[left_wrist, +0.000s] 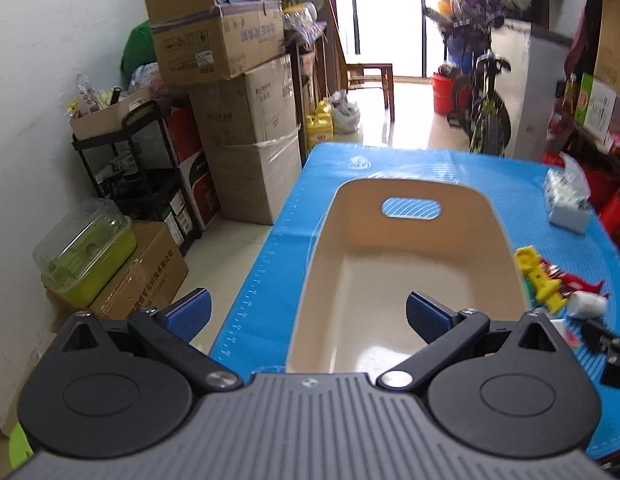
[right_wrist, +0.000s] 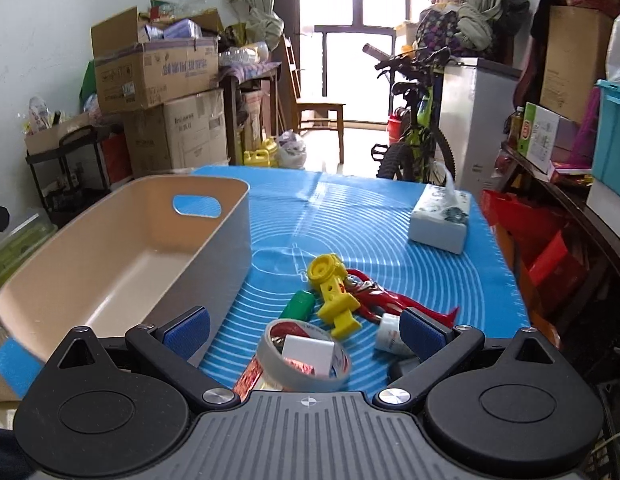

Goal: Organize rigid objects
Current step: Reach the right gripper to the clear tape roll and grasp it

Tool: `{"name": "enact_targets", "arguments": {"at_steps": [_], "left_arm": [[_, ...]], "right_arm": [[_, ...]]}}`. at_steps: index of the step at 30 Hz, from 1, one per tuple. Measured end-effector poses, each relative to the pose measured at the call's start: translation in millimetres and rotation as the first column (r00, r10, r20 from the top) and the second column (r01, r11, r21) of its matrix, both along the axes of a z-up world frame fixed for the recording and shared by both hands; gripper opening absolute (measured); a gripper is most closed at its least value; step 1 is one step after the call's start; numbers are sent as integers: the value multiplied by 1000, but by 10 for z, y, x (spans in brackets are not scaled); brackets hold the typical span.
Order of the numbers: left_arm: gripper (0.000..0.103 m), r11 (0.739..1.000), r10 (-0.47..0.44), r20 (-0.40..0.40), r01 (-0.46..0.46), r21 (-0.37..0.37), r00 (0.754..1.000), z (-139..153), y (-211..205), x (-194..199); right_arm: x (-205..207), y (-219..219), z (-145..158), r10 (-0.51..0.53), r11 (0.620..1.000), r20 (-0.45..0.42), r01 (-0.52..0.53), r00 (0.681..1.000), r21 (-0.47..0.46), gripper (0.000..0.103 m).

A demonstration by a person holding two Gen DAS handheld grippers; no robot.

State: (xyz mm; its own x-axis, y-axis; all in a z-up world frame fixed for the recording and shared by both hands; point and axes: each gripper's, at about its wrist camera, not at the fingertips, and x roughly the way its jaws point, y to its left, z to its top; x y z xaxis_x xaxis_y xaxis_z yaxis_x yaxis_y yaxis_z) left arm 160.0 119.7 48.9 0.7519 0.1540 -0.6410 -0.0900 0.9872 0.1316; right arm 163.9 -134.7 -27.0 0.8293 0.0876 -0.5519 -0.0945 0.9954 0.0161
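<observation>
We judge the sorting barely begun: our left gripper (left_wrist: 308, 314) hangs spread and empty over the bare beige bin (left_wrist: 506, 240). Our right gripper (right_wrist: 306, 334), also spread and empty, hovers over the tape roll (right_wrist: 306, 360), with the yellow toy (right_wrist: 334, 290) at twelve o'clock. Next we should clamp the roll and carry it toward ten o'clock into the bin.

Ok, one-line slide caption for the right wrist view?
Open right gripper above a tape roll and toy pile, empty beige bin to the left on the blue mat.
</observation>
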Motion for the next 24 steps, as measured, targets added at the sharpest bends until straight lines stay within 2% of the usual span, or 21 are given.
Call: {"name": "enact_targets", "arguments": {"at_steps": [2, 6, 9, 12, 17, 19, 21, 24], "left_arm": [[102, 1000, -8, -24, 8, -5, 1000, -46, 64, 117], [102, 996, 18, -81, -25, -88, 997, -136, 257, 346], [101, 997, 25, -112, -32, -67, 993, -251, 308, 457], [76, 996, 23, -151, -36, -80, 988, -389, 379, 504], [68, 994, 27, -251, -52, -94, 968, -626, 475, 590], [58, 994, 31, -284, -59, -92, 958, -687, 482, 609], [55, 995, 25, -307, -55, -89, 951, -723, 471, 617], [36, 994, 12, -324, -47, -100, 946, -742, 467, 617]], "right_arm": [[150, 38, -71, 4, 1000, -18, -5, 1000, -7, 100], [414, 119, -241, 29, 999, -64, -30, 998, -12, 97], [579, 177, -346, 51, 998, -107, -54, 993, -25, 92], [688, 195, -424, 70, 997, -140, -73, 988, -20, 87], [775, 219, -532, 93, 995, -215, -98, 972, -14, 80], [789, 242, -556, 103, 994, -235, -110, 966, -17, 76], [814, 273, -571, 111, 993, -252, -119, 961, -17, 73], [833, 314, -576, 127, 991, -267, -135, 955, -10, 67]]}}
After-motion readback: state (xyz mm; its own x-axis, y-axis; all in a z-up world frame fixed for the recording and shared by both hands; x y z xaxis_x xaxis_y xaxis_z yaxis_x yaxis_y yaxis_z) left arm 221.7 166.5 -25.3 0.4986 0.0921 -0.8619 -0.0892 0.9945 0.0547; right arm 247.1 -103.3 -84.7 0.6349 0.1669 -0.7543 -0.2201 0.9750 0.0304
